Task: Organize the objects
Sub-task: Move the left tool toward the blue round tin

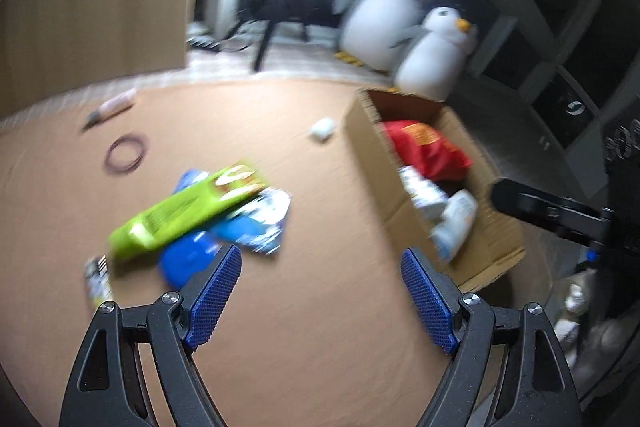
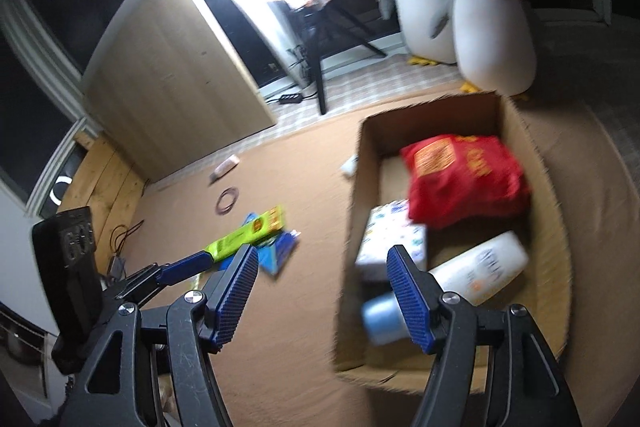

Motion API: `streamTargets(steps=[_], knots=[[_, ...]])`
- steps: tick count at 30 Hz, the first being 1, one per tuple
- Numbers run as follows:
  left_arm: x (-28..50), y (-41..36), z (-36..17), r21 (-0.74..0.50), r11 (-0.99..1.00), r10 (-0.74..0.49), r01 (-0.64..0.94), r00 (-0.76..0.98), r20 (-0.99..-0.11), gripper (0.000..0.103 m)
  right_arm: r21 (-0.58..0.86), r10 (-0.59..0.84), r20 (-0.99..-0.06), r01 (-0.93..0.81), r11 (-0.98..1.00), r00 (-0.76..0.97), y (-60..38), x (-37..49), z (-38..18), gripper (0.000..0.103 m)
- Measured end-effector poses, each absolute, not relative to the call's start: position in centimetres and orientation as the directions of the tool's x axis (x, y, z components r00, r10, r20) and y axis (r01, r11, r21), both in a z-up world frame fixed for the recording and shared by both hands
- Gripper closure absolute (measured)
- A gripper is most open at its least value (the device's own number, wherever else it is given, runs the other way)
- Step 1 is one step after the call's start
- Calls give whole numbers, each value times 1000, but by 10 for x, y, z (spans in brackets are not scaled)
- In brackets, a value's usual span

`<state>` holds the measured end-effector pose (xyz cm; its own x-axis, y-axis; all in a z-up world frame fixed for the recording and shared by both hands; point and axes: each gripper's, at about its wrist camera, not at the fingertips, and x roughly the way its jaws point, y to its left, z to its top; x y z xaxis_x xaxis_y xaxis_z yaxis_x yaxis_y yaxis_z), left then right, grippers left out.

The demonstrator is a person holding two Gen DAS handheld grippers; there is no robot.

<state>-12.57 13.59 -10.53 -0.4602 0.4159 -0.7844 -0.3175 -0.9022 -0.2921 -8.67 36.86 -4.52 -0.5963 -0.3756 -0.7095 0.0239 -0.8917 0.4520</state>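
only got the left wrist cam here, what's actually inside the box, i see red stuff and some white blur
Observer: From the right wrist view, the cardboard box holds a red bag at the far end, with a white patterned packet nearer.
Operator: anything else in there
Observer: Yes, a white bottle with a light blue cap lies on its side, cap toward the near left corner.
Operator: is the right gripper holding anything, i only see a black arm at my edge
Observer: No. The right gripper is open and empty, hanging above the box's near end.
Operator: and mine?
Observer: The left gripper is open and empty too; the right view shows it reaching toward the green packet.
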Motion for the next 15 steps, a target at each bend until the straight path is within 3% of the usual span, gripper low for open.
streamTargets(steps=[6,15], knots=[[-121,89,-133,-274,-938,342,-211,-452,-824,19,470,-413,-704,56,-881,-579,335,-67,-51,35],[-144,86,-165,-221,-963,265,-152,-417,-869,20,416,-394,-764,77,-906,-511,294,-43,-68,35]])
